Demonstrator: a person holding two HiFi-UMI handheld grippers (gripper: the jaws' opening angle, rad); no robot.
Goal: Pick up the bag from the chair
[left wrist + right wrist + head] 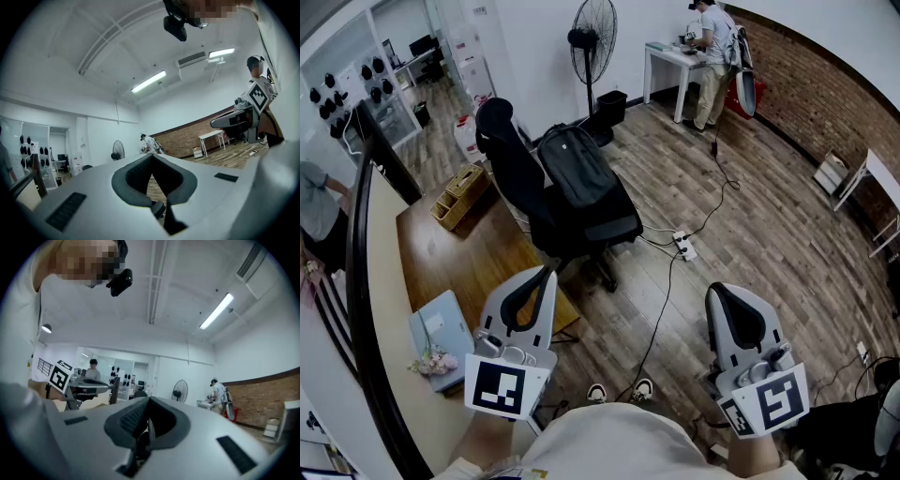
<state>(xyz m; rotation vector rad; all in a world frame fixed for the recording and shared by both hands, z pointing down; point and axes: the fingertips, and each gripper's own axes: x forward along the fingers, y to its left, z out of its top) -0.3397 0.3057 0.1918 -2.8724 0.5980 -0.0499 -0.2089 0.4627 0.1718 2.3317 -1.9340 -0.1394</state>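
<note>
The bag (578,172) is a dark grey to black backpack lying on the chair (514,173) with its front panel facing up. It stretches lengthways over the seat, its rounded top end toward the far side, where a small pale mark shows on the fabric, and its lower end near the seat's front edge. One long side rests against the backrest. The chair is a black office chair with a tall back and headrest, standing on the wooden floor (750,234), its base partly showing beneath the seat
</note>
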